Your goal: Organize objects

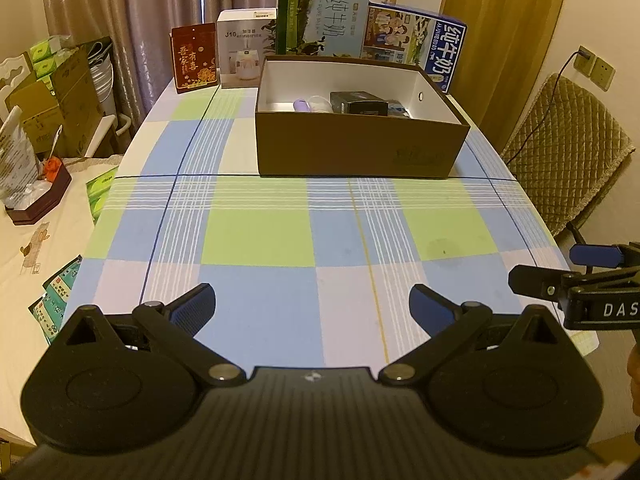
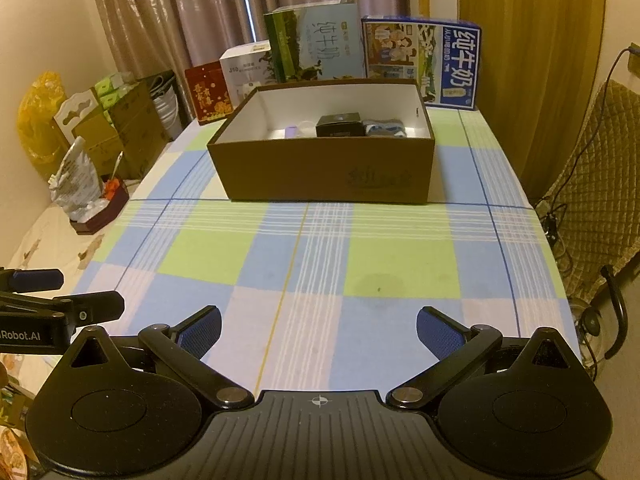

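I see the open brown cardboard box with a white lining (image 1: pixel 352 152) standing on the far half of the table (image 1: pixel 256 240), which wears a checked cloth of blue, green and white squares. Inside the box, against its far wall, lie a small black carton (image 1: pixel 360 103), a pale lilac cylinder (image 1: pixel 301 105) just left of it with a clear rounded piece between them, and a blue-and-white patterned item (image 2: pixel 386 128) to the right of the black carton; I cannot tell what that last one is.

Behind the box a row of packages stands upright along the table's far edge: a red gift box with gold lettering (image 1: pixel 195 57), a white humidifier carton (image 1: pixel 246 48), a tall green-and-pale-blue milk carton (image 1: pixel 322 16) and a blue milk case with white characters (image 1: pixel 416 42).

The near half of the cloth lies bare in front of me. My left gripper (image 1: pixel 312 304) hangs low over it, jaws spread wide with nothing between the blue pads. My right gripper (image 2: pixel 319 326) sits beside it at like height, jaws equally wide and empty; each shows at the edge of the other's view.

Off to the right stands a chair with a quilted tan cover (image 1: pixel 568 152); to the left, stacked cardboard boxes (image 1: pixel 60 100).
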A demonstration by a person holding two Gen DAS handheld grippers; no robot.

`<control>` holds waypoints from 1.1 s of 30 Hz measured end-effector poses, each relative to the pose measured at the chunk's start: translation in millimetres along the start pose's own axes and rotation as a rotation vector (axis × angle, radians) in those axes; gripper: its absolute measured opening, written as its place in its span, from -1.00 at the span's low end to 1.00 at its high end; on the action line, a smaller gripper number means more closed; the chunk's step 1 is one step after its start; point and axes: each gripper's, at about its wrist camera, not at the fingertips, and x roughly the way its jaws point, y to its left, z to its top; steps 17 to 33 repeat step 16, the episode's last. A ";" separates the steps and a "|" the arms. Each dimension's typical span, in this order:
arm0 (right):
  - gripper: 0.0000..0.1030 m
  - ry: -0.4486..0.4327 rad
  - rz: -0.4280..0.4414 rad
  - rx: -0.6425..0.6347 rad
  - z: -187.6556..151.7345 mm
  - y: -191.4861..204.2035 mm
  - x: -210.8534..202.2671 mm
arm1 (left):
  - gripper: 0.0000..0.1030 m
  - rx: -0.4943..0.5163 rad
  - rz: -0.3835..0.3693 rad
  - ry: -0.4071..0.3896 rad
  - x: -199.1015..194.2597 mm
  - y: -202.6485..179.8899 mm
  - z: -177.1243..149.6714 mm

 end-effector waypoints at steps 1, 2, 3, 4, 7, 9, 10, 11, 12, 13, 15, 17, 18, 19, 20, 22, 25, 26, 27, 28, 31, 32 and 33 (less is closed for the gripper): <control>0.96 0.000 -0.001 0.001 -0.2 0.4 0.0 | 0.98 0.001 -0.001 0.000 0.1 0.1 0.2; 0.96 0.001 -0.001 0.001 -0.5 0.6 -0.3 | 0.98 0.001 -0.001 0.000 0.1 -0.8 0.6; 0.96 0.001 -0.001 0.000 -0.5 0.6 -0.2 | 0.98 0.002 -0.001 0.000 0.0 -0.9 0.6; 0.96 0.001 -0.001 0.001 -0.5 0.6 -0.1 | 0.98 0.003 -0.002 0.000 -0.3 -0.8 0.4; 0.96 0.001 -0.002 0.001 -0.7 0.8 -0.1 | 0.98 0.003 -0.002 -0.001 -0.3 -0.4 0.6; 0.96 0.001 -0.001 0.000 -0.7 0.8 0.0 | 0.98 0.003 -0.002 -0.003 -0.2 -0.1 0.6; 0.96 0.001 -0.001 0.000 -0.8 0.9 0.0 | 0.98 0.004 -0.001 -0.004 0.0 0.0 1.0; 0.96 0.001 0.000 -0.001 -0.8 1.3 0.1 | 0.98 0.004 0.000 -0.005 0.2 0.1 1.2; 0.96 0.001 0.000 -0.001 -0.9 1.6 0.5 | 0.98 0.004 0.002 -0.007 0.1 0.2 1.5; 0.96 0.003 0.001 -0.002 -0.9 1.8 1.1 | 0.98 0.003 0.002 -0.008 0.5 0.5 2.1; 0.96 0.005 0.001 -0.001 -0.8 1.9 2.1 | 0.98 0.003 0.006 -0.008 1.3 0.9 3.3; 0.96 0.005 0.001 -0.001 -0.5 1.7 2.2 | 0.98 0.003 0.007 -0.009 1.4 1.5 3.9; 0.96 0.005 0.001 -0.001 -0.5 1.7 2.2 | 0.98 0.003 0.007 -0.009 1.4 1.5 3.9; 0.96 0.005 0.001 -0.001 -0.5 1.7 2.2 | 0.98 0.003 0.007 -0.009 1.4 1.5 3.9; 0.96 0.005 0.001 -0.001 -0.5 1.7 2.2 | 0.98 0.003 0.007 -0.009 1.4 1.5 3.9; 0.96 0.005 0.001 -0.001 -0.5 1.7 2.2 | 0.98 0.003 0.007 -0.009 1.4 1.5 3.9; 0.96 0.005 0.001 -0.001 -0.5 1.7 2.2 | 0.98 0.003 0.007 -0.009 1.4 1.5 3.9; 0.96 0.005 0.001 -0.001 -0.5 1.7 2.2 | 0.98 0.003 0.007 -0.009 1.4 1.5 3.9; 0.96 0.005 0.001 -0.001 -0.5 1.7 2.2 | 0.98 0.003 0.007 -0.009 1.4 1.5 3.9; 0.96 0.005 0.001 -0.001 -0.5 1.7 2.2 | 0.98 0.003 0.007 -0.009 1.4 1.5 3.9; 0.96 0.005 0.001 -0.001 -0.5 1.7 2.2 | 0.98 0.003 0.007 -0.009 1.4 1.5 3.9; 0.96 0.005 0.001 -0.001 -0.5 1.7 2.2 | 0.98 0.003 0.007 -0.009 1.4 1.5 3.9; 0.96 0.005 0.001 -0.001 -0.5 1.7 2.2 | 0.98 0.003 0.007 -0.009 1.4 1.5 3.9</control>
